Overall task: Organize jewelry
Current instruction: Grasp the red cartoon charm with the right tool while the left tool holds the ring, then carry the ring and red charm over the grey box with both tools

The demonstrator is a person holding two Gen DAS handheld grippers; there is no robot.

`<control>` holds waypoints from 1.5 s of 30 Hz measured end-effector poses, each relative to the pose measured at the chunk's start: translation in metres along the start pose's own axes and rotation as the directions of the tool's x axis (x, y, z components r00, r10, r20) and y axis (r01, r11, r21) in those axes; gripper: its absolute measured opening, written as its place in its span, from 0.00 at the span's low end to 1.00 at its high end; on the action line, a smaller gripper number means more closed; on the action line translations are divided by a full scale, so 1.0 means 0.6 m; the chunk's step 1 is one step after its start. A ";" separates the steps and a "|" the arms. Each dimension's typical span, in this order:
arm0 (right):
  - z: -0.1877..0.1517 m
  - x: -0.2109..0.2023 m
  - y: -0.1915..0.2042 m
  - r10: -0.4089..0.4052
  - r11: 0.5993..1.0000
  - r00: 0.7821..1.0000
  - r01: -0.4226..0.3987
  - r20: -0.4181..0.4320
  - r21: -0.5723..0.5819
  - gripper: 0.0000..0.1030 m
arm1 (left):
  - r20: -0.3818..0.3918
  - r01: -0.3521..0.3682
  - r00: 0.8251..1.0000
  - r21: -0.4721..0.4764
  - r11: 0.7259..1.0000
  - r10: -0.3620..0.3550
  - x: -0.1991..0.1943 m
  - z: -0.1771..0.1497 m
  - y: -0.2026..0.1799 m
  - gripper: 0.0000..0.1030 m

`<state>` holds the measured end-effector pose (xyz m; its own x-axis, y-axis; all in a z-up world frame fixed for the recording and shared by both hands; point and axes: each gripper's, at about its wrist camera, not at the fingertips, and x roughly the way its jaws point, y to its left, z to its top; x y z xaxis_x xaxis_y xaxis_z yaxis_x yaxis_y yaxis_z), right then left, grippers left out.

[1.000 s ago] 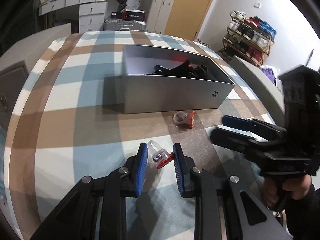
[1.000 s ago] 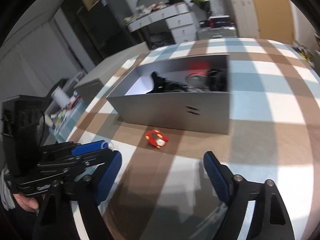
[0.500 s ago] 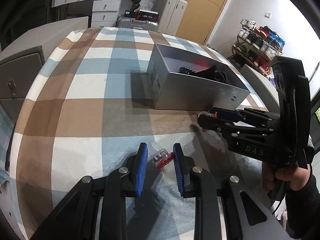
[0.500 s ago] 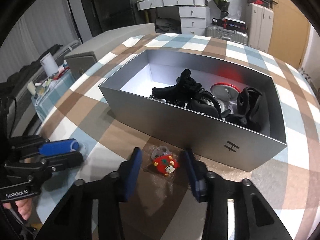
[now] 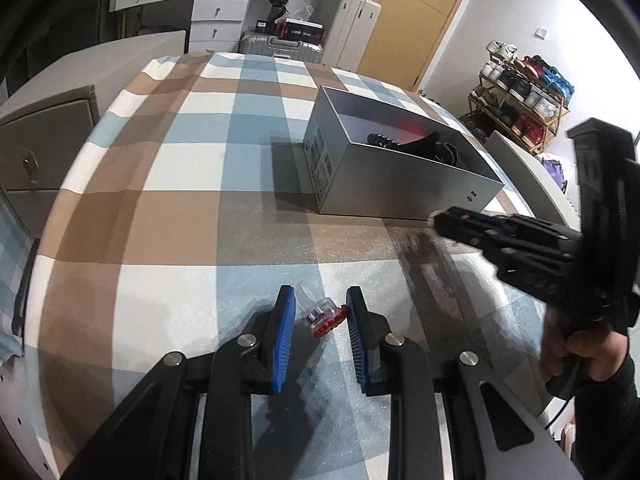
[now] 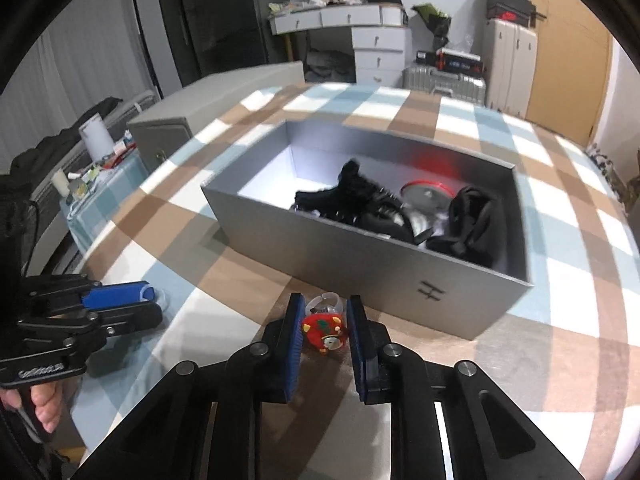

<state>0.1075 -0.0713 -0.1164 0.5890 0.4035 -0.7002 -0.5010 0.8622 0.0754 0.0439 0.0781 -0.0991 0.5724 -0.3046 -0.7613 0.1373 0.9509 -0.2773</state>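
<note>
My left gripper (image 5: 320, 312) is shut on a clear plastic ring with a red beaded top (image 5: 326, 316), held just above the checked tablecloth. My right gripper (image 6: 323, 324) is shut on a red cartoon-charm ring with a clear band (image 6: 325, 328), in front of the grey open box (image 6: 360, 248). The box (image 5: 400, 188) holds black hair accessories (image 6: 360, 200) and a round red-rimmed item (image 6: 426, 194). The right gripper also shows at the right of the left wrist view (image 5: 452, 220); the left gripper shows at the left of the right wrist view (image 6: 120, 300).
The checked tablecloth (image 5: 180, 208) covers the table. A grey cabinet (image 5: 44, 152) stands beside the table's left edge. A side table with small bottles (image 6: 92, 160) lies beyond it. Drawers, suitcases (image 5: 280, 44) and a shoe rack (image 5: 520, 92) stand at the back of the room.
My right gripper moved in to the red charm ring near the box and closed on it. My left gripper kept its hold on the clear ring and pulled back from the box.
</note>
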 end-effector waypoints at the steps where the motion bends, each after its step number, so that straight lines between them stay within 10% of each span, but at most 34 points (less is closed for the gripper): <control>1: 0.000 -0.005 -0.001 0.003 1.000 1.000 -0.003 0.008 0.001 0.19 | 0.000 -0.002 1.000 0.001 1.000 0.002 -0.001 0.000 -0.001 0.20; 25: -0.036 -0.131 -0.091 -0.006 0.987 0.978 -0.028 0.210 0.160 0.18 | 0.036 -0.007 0.999 0.105 0.994 0.004 -0.023 0.047 -0.087 0.20; 45: 0.063 -0.116 -0.113 0.048 0.987 0.958 -0.089 0.283 0.134 0.18 | 0.100 0.036 0.994 0.097 0.995 -0.046 0.017 0.156 -0.091 0.20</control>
<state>0.1246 -0.1464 -0.0456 0.7195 0.5144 -0.4667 -0.4620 0.8562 0.2314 0.1177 0.0283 -0.0370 0.6435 -0.3408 -0.6854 0.2358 0.9401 -0.2460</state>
